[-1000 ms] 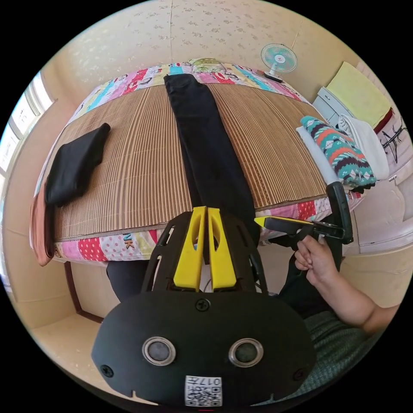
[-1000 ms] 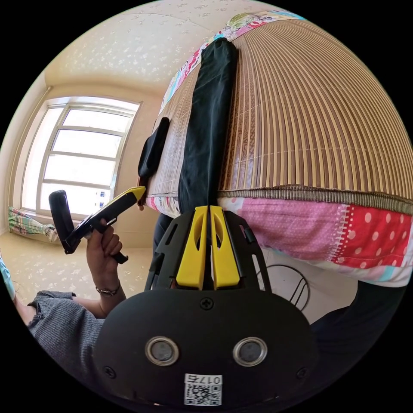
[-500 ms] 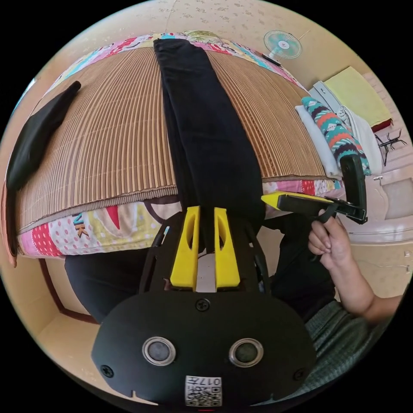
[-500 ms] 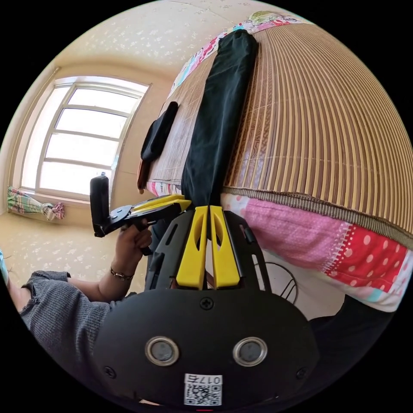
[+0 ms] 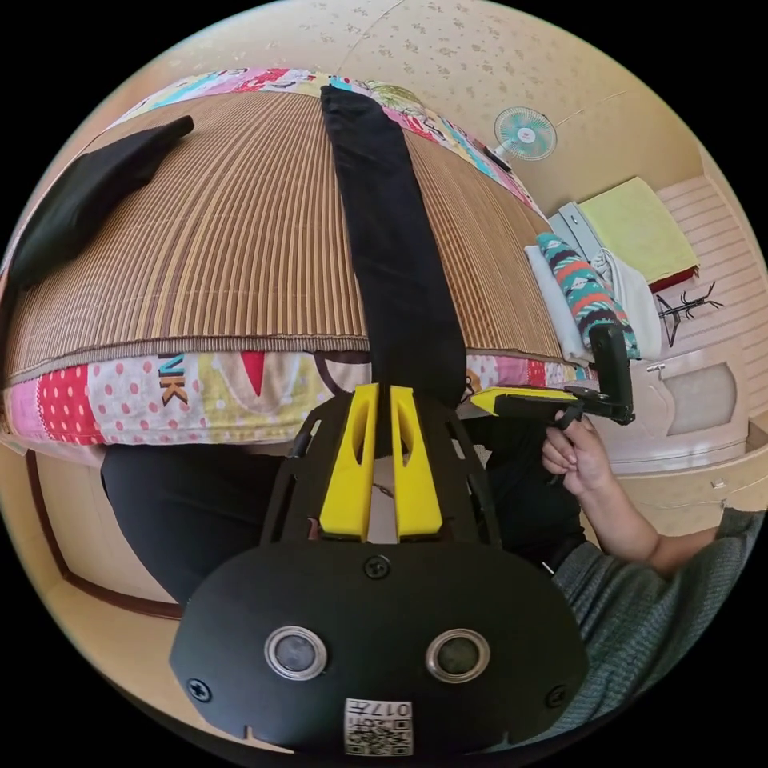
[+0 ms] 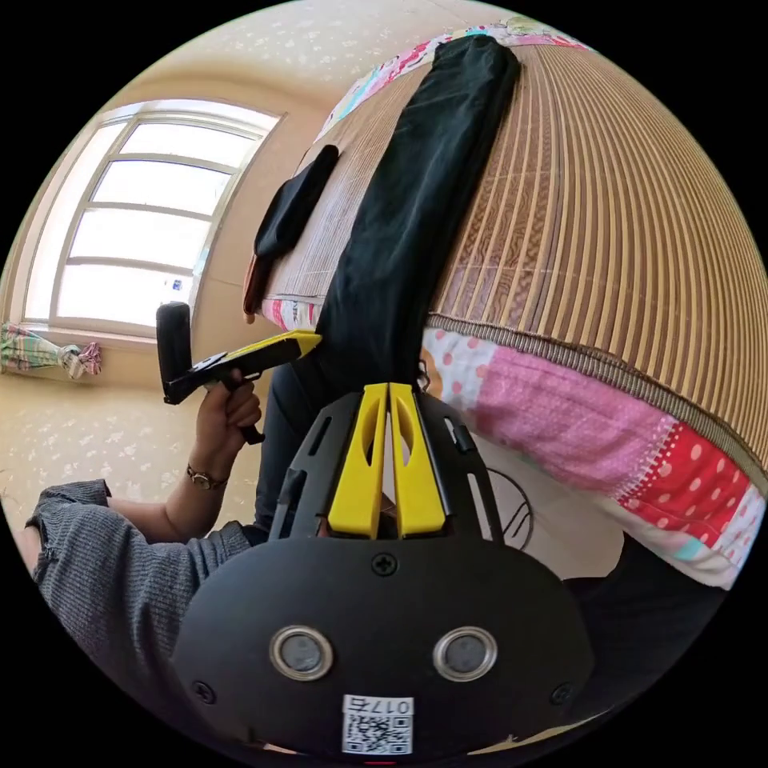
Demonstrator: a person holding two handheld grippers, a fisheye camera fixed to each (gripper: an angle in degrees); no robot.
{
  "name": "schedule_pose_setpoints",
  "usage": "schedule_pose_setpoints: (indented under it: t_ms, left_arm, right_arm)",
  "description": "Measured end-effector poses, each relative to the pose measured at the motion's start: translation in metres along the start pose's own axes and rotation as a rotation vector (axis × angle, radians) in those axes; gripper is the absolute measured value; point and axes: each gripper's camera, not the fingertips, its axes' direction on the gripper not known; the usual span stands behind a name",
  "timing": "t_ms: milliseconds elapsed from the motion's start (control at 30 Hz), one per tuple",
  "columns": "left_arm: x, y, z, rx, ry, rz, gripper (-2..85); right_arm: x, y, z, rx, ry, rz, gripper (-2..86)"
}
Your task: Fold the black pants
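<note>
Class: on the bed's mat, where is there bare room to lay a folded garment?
Bare mat lies between the folded dark garment and the black pants, and again between the pants and the patterned stack. The near edge is crowded: both claws, left and right, grip there.

Two grippers (image 5: 382, 390) (image 5: 478, 400), one black pants (image 5: 392, 240), one folded black garment (image 5: 88, 192) — one fan (image 5: 524, 132), one window (image 6: 136, 232).

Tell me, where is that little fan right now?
In the left gripper view the fan stands against the wall beyond the far end of the bed, up and right of the black pants.
</note>
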Motion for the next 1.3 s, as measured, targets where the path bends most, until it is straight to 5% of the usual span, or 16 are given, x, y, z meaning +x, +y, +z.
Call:
schedule_pose_setpoints:
  t_ms: [200,500,667,967,1300]
  left_arm:
    - [-0.004,-0.036,0.008,-0.015,0.014,0.015,8.6]
    - [0.013,-0.014,0.025,-0.118,0.056,-0.001,3.4]
    - [0.017,0.032,0.040,-0.300,0.148,0.075,4.8]
    - [-0.032,-0.087,-0.043,0.074,0.156,0.055,8.7]
    - [-0.047,-0.227,-0.007,0.039,0.191,-0.050,13.3]
  right_arm:
    - [0.003,-0.040,-0.005,0.022,0.047,0.016,8.0]
    - [-0.026,-0.011,0.022,-0.113,0.122,-0.050,3.8]
    - [-0.006,0.030,0.016,-0.283,-0.046,-0.023,3.7]
    - [0.041,-0.030,-0.087,0.091,-0.071,0.034,7.5]
    - [0.075,-0.152,-0.090,0.193,-0.193,0.191,12.1]
